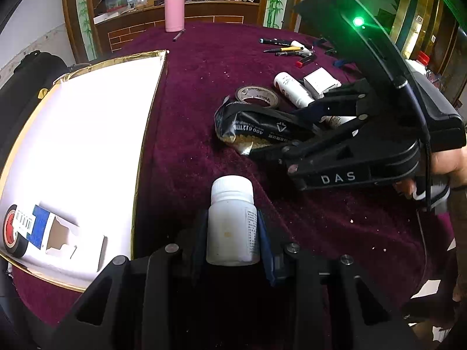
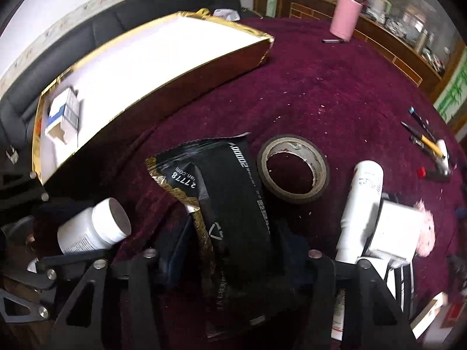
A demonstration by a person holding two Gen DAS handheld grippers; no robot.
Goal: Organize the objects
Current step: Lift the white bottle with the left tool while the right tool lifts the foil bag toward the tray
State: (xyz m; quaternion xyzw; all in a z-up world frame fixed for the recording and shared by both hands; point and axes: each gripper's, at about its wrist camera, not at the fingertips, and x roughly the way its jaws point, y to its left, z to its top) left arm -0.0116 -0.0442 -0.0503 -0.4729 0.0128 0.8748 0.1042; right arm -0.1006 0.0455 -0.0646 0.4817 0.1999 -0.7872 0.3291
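Observation:
My left gripper (image 1: 232,218) is shut on a white pill bottle (image 1: 232,224), its pads pressing both sides; the bottle stands above the maroon tablecloth, just right of the box. From the right wrist view the same bottle (image 2: 93,230) shows at lower left. My right gripper (image 2: 233,242) is shut on a black packet (image 2: 230,204) with a gold edge, which lies lengthwise between the fingers. In the left wrist view the right gripper (image 1: 242,129) holds the packet (image 1: 251,128) low over the cloth. A gold-rimmed, white-lined box (image 1: 87,131) (image 2: 160,67) lies open at the left.
Inside the box lie a black tape roll (image 1: 13,233) and a blue-white carton (image 1: 52,233). On the cloth are a tape roll (image 2: 293,169), white tube (image 2: 362,204), small white box (image 2: 394,227), several pens (image 2: 426,140) and a pink flask (image 1: 174,13).

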